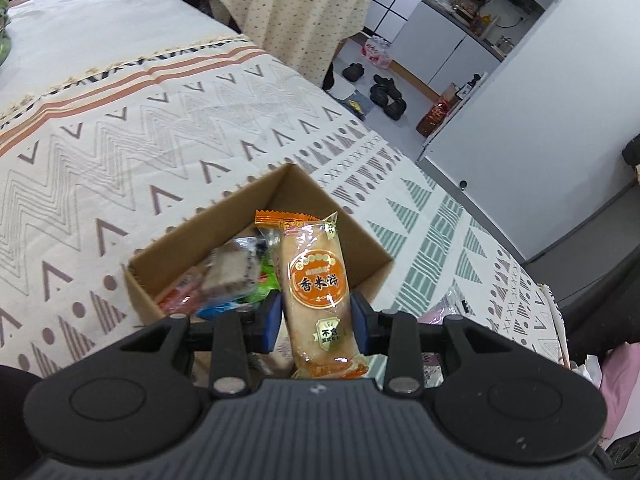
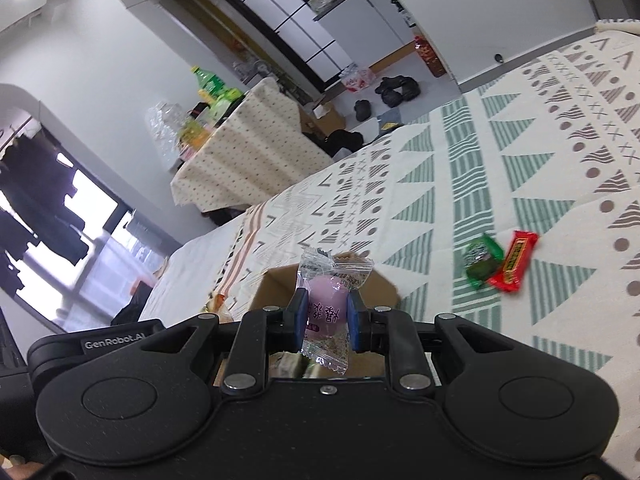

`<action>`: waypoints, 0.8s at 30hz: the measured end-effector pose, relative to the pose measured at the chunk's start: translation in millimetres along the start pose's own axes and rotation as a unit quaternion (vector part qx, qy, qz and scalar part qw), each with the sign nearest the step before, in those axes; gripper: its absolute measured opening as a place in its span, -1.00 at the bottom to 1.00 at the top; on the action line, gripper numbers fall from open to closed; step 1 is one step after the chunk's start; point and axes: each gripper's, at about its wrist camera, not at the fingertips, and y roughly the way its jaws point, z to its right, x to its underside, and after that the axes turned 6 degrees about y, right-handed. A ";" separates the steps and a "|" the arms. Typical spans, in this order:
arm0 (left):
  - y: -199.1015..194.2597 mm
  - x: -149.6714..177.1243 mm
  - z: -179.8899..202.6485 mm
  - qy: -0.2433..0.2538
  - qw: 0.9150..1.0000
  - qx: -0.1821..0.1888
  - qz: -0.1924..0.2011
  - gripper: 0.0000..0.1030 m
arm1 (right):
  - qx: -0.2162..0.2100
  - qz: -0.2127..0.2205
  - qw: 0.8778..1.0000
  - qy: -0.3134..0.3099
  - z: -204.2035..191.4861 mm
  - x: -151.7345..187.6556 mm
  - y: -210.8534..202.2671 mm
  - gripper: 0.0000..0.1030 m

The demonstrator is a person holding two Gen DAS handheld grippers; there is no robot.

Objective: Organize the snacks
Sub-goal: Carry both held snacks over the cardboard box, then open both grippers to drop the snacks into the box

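Observation:
My left gripper [image 1: 316, 322] is shut on an orange rice cracker pack [image 1: 318, 280], held upright above an open cardboard box [image 1: 356, 232] that holds several wrapped snacks [image 1: 228, 274]. In the right wrist view my right gripper [image 2: 325, 322] is shut on a clear-wrapped purple candy [image 2: 326, 300], just in front of the same cardboard box [image 2: 380, 284]. Off to the right, a green snack [image 2: 482, 260] and a red snack [image 2: 514, 262] lie side by side on the patterned bedspread [image 2: 500, 168].
The box sits on a patterned bedspread [image 1: 140, 140] covering a bed. Beyond the bed stand a cloth-covered table [image 2: 248, 152] with bottles, a white cabinet [image 1: 520, 100], and shoes and bags on the floor [image 1: 384, 96]. A pink cloth [image 1: 618, 376] lies at the right edge.

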 end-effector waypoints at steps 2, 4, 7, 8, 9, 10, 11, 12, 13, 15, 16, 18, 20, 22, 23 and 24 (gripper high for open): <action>0.4 0.4 -7.6 -0.004 1.000 -0.004 -0.003 -0.31 | -0.002 -0.005 1.000 -0.008 -6.4 4.3 2.2 -0.60; 4.3 0.2 -15.2 -0.011 1.000 -0.006 -0.012 -0.30 | -0.002 -0.009 1.000 -0.015 -12.5 8.8 4.6 -0.60; 10.6 -0.3 -25.4 -0.015 0.999 -0.012 -0.028 -0.21 | -0.003 -0.017 1.000 -0.023 -19.4 15.1 8.8 -0.60; 10.5 -0.6 -28.6 -0.017 0.999 -0.020 -0.028 -0.14 | -0.004 -0.020 0.999 -0.024 -21.1 17.1 9.9 -0.60; 10.3 -0.1 -31.4 -0.021 0.999 -0.027 -0.028 -0.02 | -0.005 -0.024 0.999 -0.026 -23.3 19.4 12.0 -0.60; 10.3 -0.6 -34.6 -0.025 0.999 -0.031 -0.029 0.04 | -0.006 -0.026 0.999 -0.028 -25.0 21.6 13.8 -0.60; 10.3 -1.6 -37.9 -0.030 0.999 -0.032 -0.030 0.13 | -0.007 -0.030 0.999 -0.030 -27.0 23.7 16.0 -0.60; 10.0 -2.9 -41.1 -0.035 0.998 -0.032 -0.031 0.19 | -0.009 -0.034 0.999 -0.030 -28.0 25.8 18.1 -0.60; 9.3 -4.2 -44.0 -0.039 0.998 -0.033 -0.030 0.22 | -0.009 -0.038 0.999 -0.031 -29.3 27.9 20.5 -0.60; 8.2 -7.3 -48.7 -0.044 0.998 -0.036 -0.029 0.34 | -0.010 -0.046 0.998 -0.036 -32.5 31.9 24.6 -0.61; 7.9 -8.9 -50.3 -0.046 0.998 -0.037 -0.028 0.38 | -0.012 -0.050 0.998 -0.037 -33.8 34.3 26.6 -0.61; 6.2 -11.5 -52.9 -0.049 0.998 -0.039 -0.025 0.49 | -0.020 -0.061 0.997 -0.034 -35.7 37.8 30.6 -0.60; 4.9 -13.3 -54.4 -0.050 0.998 -0.044 -0.021 0.57 | -0.034 -0.073 0.996 -0.033 -38.5 41.6 34.4 -0.58; 4.7 -14.3 -55.6 -0.050 0.997 -0.050 -0.019 0.63 | -0.045 -0.088 0.995 -0.028 -39.4 44.1 37.8 -0.26; 4.9 -14.7 -56.0 -0.050 0.997 -0.052 -0.019 0.65 | -0.048 -0.092 0.994 -0.024 -38.7 44.7 38.3 -0.08; 5.2 -14.9 -56.3 -0.051 0.997 -0.052 -0.021 0.67 | -0.045 -0.090 0.995 -0.022 -38.1 44.4 37.1 0.19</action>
